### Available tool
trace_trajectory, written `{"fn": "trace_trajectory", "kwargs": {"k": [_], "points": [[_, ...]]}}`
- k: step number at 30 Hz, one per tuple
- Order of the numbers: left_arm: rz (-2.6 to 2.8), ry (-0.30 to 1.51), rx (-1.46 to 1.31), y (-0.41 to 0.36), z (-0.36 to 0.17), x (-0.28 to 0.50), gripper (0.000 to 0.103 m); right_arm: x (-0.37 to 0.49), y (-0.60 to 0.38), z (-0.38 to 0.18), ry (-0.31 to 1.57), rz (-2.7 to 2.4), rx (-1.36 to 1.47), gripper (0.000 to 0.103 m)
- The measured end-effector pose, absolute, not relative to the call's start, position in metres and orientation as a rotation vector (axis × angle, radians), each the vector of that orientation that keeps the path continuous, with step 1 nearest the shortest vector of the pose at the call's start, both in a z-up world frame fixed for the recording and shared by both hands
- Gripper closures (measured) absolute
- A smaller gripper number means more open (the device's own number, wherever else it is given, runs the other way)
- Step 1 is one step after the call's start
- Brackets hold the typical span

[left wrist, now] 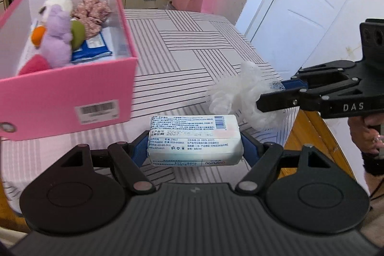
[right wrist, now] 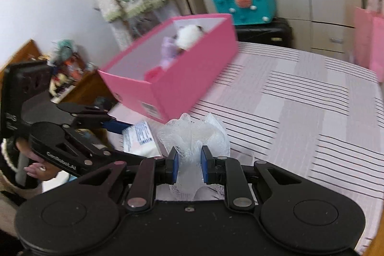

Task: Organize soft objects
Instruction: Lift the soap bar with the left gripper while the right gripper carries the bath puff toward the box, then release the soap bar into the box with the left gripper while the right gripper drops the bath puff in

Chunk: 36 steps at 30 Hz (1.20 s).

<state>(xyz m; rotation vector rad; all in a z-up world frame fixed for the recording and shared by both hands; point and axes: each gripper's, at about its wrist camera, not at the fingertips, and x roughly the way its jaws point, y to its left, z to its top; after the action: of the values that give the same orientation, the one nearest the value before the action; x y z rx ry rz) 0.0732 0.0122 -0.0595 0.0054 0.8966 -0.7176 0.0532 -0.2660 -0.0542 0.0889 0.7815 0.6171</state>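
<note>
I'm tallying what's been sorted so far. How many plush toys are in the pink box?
2 that show: a white plush at the back of the pink box, and a purple plush in front of it. Others may lie hidden beneath.

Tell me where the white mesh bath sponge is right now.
The white mesh bath sponge is pinched in the right hand-held gripper above the striped bed sheet, right of the white tissue pack and short of the pink cardboard box.

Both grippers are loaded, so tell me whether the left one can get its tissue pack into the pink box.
Probably yes. The pink box is open-topped with space near its front, and nothing lies between it and the left gripper holding the tissue pack.
</note>
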Motion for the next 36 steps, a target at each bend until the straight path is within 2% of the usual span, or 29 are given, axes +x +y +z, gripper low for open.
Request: {"fn": "trace_trajectory", "kwargs": {"k": [9,20,30,36], "points": [[-0.684,0.82,0.016,0.053,-0.009,0.071,0.027,0.069,-0.234,-0.015,0.749,0.749,0.115,0.081],[-0.605,0.631,-0.065,0.092,0.034,0.095,0.027,0.102,-0.196,0.056,0.565,0.793,0.063,0.081],[-0.494,0.554,-0.097,0.112,0.035,0.157,0.027,0.171,-0.163,0.059,0.498,0.797,0.136,0.081],[-0.417,0.582,-0.022,0.111,0.01,0.207,0.027,0.222,-0.152,0.03,0.568,0.713,0.135,0.081]]}}
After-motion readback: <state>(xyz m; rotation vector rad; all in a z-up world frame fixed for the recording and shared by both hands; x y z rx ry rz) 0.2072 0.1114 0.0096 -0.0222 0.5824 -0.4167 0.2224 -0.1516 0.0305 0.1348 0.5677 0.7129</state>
